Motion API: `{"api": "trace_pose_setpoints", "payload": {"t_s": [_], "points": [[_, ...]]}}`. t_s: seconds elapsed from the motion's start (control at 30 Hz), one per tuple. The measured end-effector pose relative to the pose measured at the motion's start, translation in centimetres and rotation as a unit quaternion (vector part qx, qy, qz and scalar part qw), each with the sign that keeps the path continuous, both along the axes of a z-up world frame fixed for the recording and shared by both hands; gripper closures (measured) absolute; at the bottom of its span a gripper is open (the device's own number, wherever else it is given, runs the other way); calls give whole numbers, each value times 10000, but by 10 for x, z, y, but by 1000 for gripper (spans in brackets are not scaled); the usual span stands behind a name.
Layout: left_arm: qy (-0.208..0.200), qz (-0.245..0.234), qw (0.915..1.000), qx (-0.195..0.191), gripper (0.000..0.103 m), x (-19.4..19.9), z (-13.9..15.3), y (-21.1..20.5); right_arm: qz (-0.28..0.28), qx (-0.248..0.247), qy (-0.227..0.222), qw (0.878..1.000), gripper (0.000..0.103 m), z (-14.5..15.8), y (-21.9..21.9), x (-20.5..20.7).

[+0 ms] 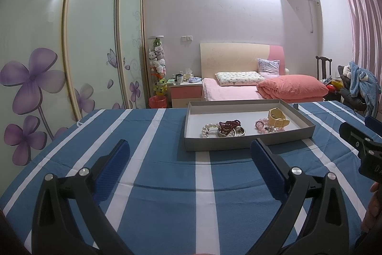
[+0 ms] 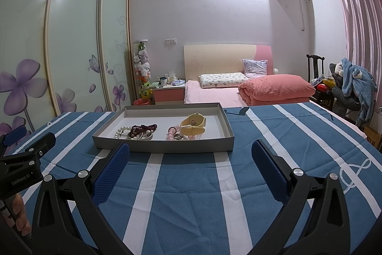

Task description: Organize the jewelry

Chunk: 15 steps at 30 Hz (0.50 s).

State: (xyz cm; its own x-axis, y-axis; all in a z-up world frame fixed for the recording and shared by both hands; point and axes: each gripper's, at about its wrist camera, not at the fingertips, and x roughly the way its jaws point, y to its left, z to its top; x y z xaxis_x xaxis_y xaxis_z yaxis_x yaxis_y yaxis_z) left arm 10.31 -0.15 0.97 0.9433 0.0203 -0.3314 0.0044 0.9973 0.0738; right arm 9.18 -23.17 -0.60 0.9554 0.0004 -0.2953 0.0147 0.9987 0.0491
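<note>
A: Where is the jewelry lying?

B: All of it is sitting inside a shallow grey tray (image 1: 249, 142) on the blue-and-white striped cloth (image 1: 167, 183). In the tray's left half, a white pearl bracelet (image 1: 207, 130) is lying against a silver bangle (image 1: 235, 133), with a dark red bead strand (image 1: 228, 124) draped over both. In the right half, a pink bead bracelet (image 1: 260, 126) is touching a cream-yellow wristwatch (image 1: 277, 116), which is standing tilted on its strap.

A: Anything blocking access?

B: Only the tray's near wall is standing between the fingers and the pieces; the cloth in front is creased. Beyond the table, a pink bed (image 1: 238, 91), a nightstand (image 1: 186, 94), a wardrobe with flower-printed sliding doors (image 1: 71, 51) and a chair piled with clothes (image 1: 358, 87) are showing.

A: Tool pose?

B: The left gripper (image 1: 189, 147) is hovering above the cloth, short of the tray's near-left corner, its blue pads spread wide with nothing between them. The right gripper (image 2: 191, 149) is hovering level beside it, pointing at the tray's near-right portion, jaws likewise spread wide and empty. Each is showing at the edge of the other's view.
</note>
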Motion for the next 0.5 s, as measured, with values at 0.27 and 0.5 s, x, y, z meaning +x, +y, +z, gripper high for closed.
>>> {"api": "trace_pose_setpoints", "payload": {"t_s": [0.27,0.5], "points": [[2,2,10000,-1,4,-1,0,0,-4,2,2,10000,2,0,1,0],[5,-3,10000,-3,4,-1,0,0,-3,1,8,10000,2,-1,1,0]]}}
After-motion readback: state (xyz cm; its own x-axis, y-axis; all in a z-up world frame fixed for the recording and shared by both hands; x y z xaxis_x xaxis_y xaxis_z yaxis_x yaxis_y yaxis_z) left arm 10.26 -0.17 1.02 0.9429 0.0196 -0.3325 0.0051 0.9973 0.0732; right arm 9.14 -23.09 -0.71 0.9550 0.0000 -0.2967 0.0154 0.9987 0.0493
